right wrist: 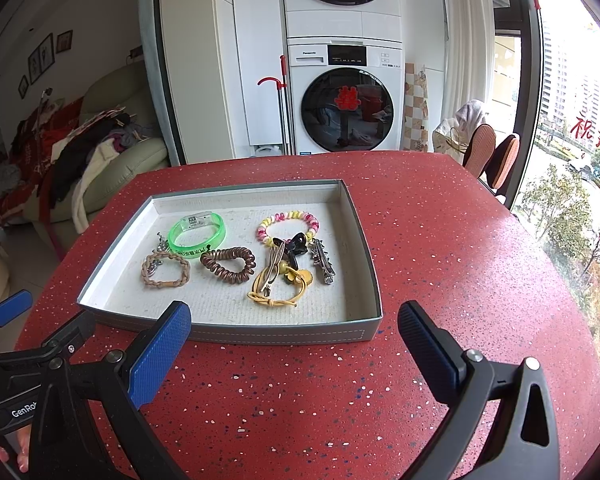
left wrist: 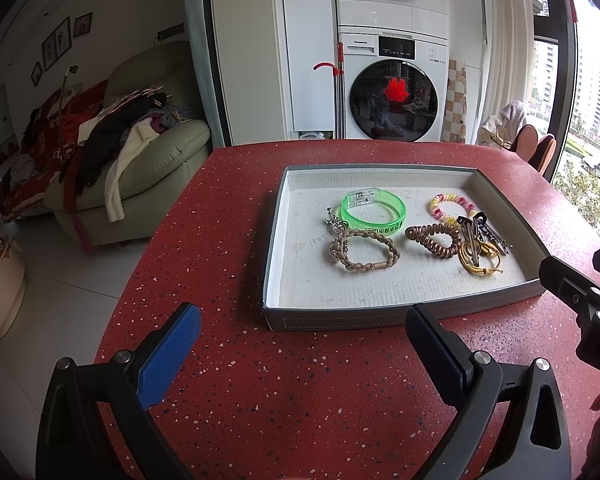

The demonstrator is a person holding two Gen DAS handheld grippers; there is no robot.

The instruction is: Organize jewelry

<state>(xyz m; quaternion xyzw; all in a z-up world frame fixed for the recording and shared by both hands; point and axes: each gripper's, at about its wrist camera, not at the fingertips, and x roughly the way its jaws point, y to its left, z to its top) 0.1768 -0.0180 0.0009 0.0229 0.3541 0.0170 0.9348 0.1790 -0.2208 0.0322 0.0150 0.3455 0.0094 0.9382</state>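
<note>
With every piece lying inside the grey tray [right wrist: 236, 334] on the red table [right wrist: 440, 240], sorting looks nearly done. Left gripper [left wrist: 300, 340] and right gripper [right wrist: 294, 336] hover wide apart, empty; only the tangled clips and yellow cord [right wrist: 274, 300] seem left.

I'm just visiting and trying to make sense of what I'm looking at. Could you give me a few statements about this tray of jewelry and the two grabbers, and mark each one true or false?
1. The green bangle lies inside the grey tray. True.
2. The right gripper is clamped on the brown spiral hair tie. False: its jaws stand wide open over the red table, holding nothing.
3. The left gripper is open too. True.
4. The pink and yellow bead bracelet lies on the table outside the tray. False: it lies in the tray, towards the far side.
5. The braided tan bracelet sits left of the spiral hair tie in the right wrist view. True.
</note>
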